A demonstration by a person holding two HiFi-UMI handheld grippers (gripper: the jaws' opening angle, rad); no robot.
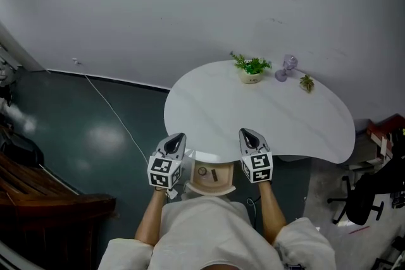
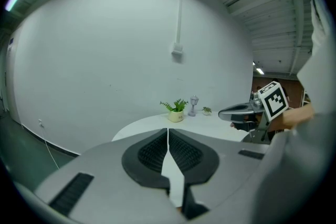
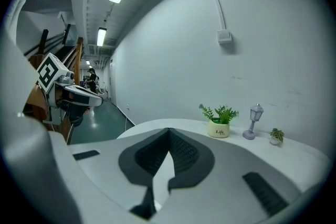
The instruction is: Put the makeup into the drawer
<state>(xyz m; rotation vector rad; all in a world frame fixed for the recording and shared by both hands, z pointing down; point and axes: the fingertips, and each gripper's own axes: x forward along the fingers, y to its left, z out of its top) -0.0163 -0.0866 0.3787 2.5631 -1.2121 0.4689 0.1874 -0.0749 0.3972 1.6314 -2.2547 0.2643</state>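
Plainly, you held both tools clenched and empty: the left gripper [image 1: 176, 137] and the right gripper [image 1: 248, 134] each had its jaws pressed together with nothing between them (each gripper view showed the dark pads meeting). They hung side by side over the near edge of the white table [image 1: 304, 123]. Between and below them sat the open drawer [image 1: 193, 187], with the makeup [image 1: 214, 174] lying inside it. A potted plant [image 1: 251, 66] stood at the table's far edge.
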